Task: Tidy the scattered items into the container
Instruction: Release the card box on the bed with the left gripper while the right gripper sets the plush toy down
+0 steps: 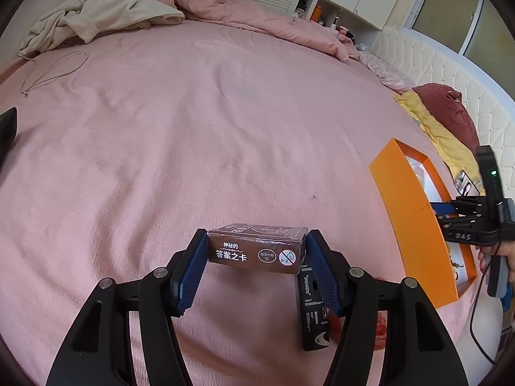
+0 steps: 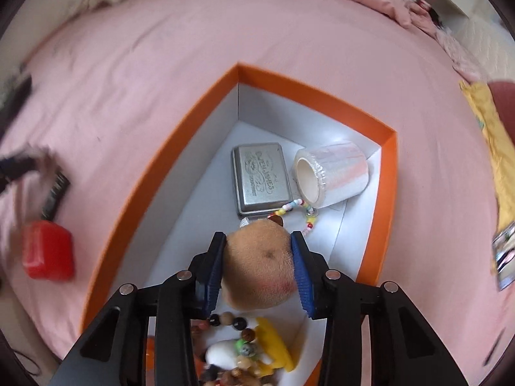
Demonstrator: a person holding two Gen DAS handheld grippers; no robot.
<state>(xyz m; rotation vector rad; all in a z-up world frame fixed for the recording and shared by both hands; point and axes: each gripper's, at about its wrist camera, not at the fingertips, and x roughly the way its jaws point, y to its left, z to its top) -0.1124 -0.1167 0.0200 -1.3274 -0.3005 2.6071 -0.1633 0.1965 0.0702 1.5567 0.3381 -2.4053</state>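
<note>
My left gripper is shut on a brown card box and holds it above the pink bed. A black "Sneakers" bar and a red item lie under its right finger. The orange box stands to the right, with my right gripper over it. In the right wrist view my right gripper is shut on a tan plush toy above the orange box. Inside lie a silver tin, a tape roll, a bead chain and bead bracelets.
On the bed left of the box lie a red case and the black bar. A cream garment and pink quilt lie at the far side. A cord lies far left. Yellow cloth and photos lie right.
</note>
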